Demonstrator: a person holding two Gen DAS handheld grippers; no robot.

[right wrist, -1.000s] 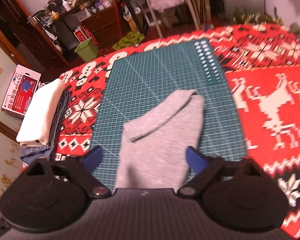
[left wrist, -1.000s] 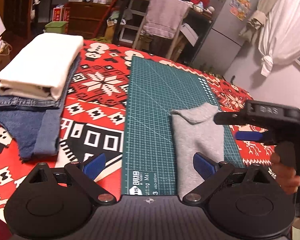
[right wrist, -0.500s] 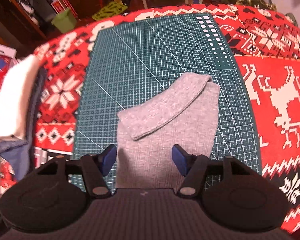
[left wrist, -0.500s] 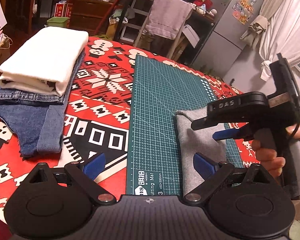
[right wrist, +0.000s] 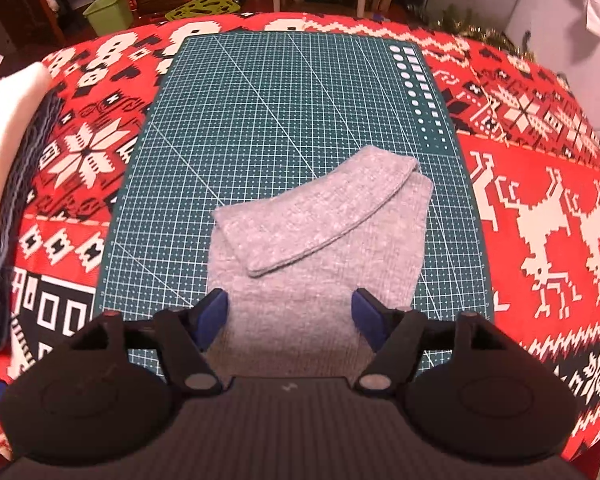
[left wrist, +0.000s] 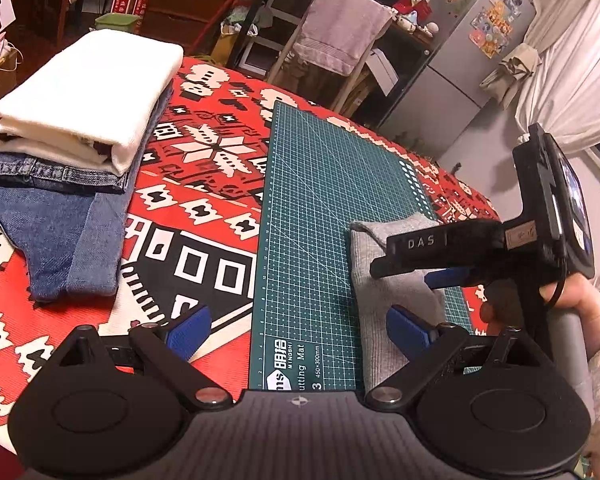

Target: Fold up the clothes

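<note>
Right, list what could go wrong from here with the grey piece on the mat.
1. The folded-over flap of the grey garment lies loose and skewed; gripping lower down may let it slide open.
2. The right gripper is open with its fingers straddling the cloth, so closing may bunch the knit instead of catching an edge.
3. The garment sits by the right edge of the cutting mat; a pull could drag it onto the patterned tablecloth.

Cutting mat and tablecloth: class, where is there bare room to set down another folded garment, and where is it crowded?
Free: the cutting mat beyond and left of the grey garment, and the red tablecloth to its right. Crowded: the left edge, where a white folded cloth lies on jeans, and the mat's near right, where both grippers hover.
</note>
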